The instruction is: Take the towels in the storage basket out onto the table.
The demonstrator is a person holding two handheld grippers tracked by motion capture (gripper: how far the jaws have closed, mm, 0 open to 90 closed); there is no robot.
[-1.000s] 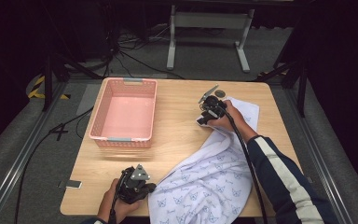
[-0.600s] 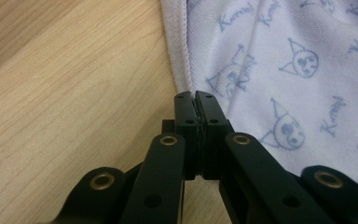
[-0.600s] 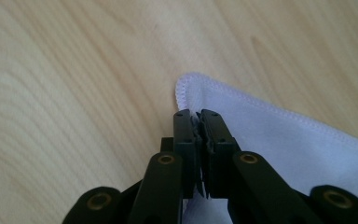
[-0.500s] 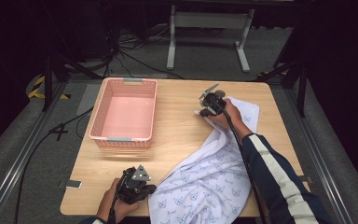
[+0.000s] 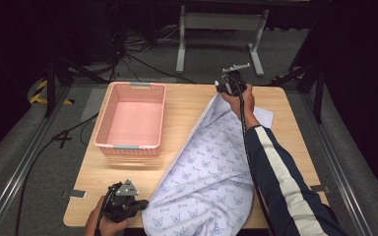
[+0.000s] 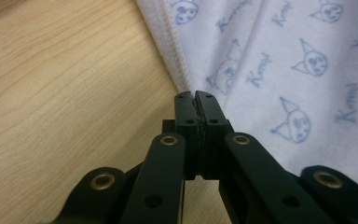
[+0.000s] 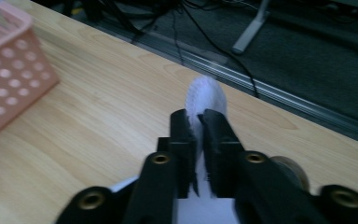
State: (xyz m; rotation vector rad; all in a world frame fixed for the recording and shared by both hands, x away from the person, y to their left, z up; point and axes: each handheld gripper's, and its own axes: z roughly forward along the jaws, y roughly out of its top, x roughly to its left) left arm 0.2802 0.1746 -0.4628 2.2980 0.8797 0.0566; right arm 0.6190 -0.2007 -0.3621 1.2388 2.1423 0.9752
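A white cloth printed with small blue cat faces lies spread from the near edge of the wooden table to its far side. My left gripper sits at the near left corner of the cloth. In the left gripper view its jaws are shut on the hemmed edge of the cloth. My right gripper is held up near the far edge. Its jaws have just been opening a little but still pinch a fold of the cloth, which sticks out past the tips.
An empty pink basket stands on the left half of the table, and its corner shows in the right gripper view. A small grey tab sits at the front left edge. Beyond the table are a metal stand and cables on the floor.
My right gripper has moved up and toward the far edge, pulling the cloth's corner with it and stretching the cloth out. My left gripper has shifted slightly toward the near left.
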